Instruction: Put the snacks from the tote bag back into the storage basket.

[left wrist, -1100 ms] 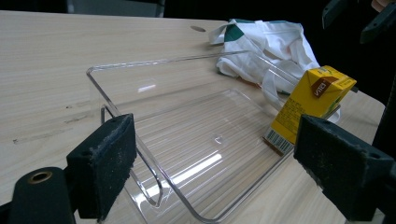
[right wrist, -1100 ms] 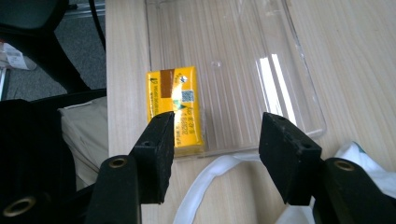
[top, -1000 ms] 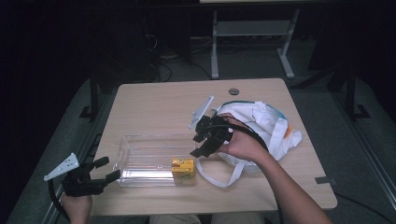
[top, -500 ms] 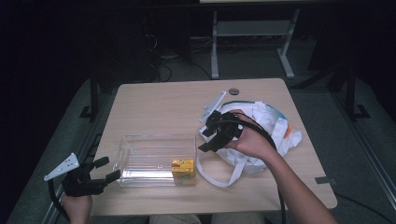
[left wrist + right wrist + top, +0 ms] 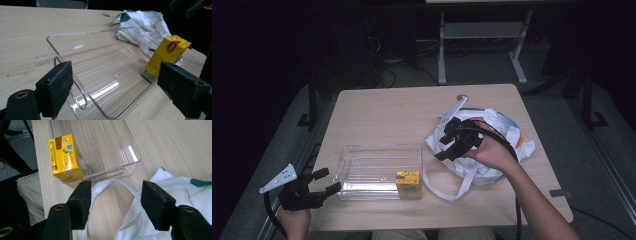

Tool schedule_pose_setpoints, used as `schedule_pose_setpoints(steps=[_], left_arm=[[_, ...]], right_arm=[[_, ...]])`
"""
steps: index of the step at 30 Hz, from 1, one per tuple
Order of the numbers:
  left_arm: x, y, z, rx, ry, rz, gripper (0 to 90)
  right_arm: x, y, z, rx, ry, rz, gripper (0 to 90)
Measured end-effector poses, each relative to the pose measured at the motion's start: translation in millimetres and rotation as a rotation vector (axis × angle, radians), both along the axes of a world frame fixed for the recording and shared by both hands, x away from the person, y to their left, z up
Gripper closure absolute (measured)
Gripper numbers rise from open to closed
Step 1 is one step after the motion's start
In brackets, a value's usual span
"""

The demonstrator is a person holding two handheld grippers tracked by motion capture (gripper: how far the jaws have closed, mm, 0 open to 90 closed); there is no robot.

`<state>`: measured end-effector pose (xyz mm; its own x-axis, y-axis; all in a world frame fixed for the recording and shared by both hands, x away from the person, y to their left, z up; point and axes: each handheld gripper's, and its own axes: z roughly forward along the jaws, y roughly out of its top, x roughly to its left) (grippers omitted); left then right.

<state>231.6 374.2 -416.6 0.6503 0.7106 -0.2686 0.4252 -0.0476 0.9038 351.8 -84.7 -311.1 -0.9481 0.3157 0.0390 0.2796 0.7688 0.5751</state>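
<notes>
– Carton [image 5: 407, 177]: where was it, and was that step done?

– It stood inside the clear tray [image 5: 362, 149], in the corner at the tray's 5 o'clock as the high view showed it. So I judged one item as packed; nothing else was in the tray.

– And what was left?

– Probably whatever the white bag [image 5: 512, 150] held. It lay crumpled at the tray's 3 o'clock, one strap [image 5: 117, 185] looped out toward the tray. I could not see inside it, so I could not tell how many items remained.

– What were the grippers doing?

– The right gripper [image 5: 443, 145] hung over the bag's 9 o'clock edge. Its jaws had just been opening and stood partly apart with nothing between the pads; only the strap lay on the table [image 5: 387, 110] beneath them. The left gripper [image 5: 328, 180] sat at the tray's 8 o'clock end, jaws spread wide and released, either side of the tray's near end without pressing on it, as far as I could tell.

– And the carton against those jaws?

– In the right gripper view it was at 11 o'clock, beyond the left pad, apart from it. In the left gripper view it stood at 2 o'clock, at the tray's far end, well apart from the pads.
</notes>
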Motion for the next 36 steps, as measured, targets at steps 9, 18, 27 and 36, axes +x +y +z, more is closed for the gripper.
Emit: schedule_pose_setpoints(steps=[9, 18, 27, 36], left_arm=[[0.0, -0.8, -0.2, -0.003, 0.004, 0.001, 12.7], [0.0, -0.8, -0.2, 0.000, 0.004, 0.000, 12.7], [-0.1, -0.8, -0.3, 0.000, 0.004, 0.001, 12.7], [-0.2, -0.9, -0.3, 0.000, 0.004, 0.002, 12.8]], right_arm=[[0.9, -17.2, -3.8, 0.005, 0.001, -0.041, 40.1], [0.3, -32.8, -7.1, 0.009, 0.004, -0.072, 39.7], [-1.6, -50.1, -9.7, 0.020, 0.002, -0.110, 38.6], [-6.1, -68.8, -14.2, 0.040, 0.016, -0.156, 38.5]])
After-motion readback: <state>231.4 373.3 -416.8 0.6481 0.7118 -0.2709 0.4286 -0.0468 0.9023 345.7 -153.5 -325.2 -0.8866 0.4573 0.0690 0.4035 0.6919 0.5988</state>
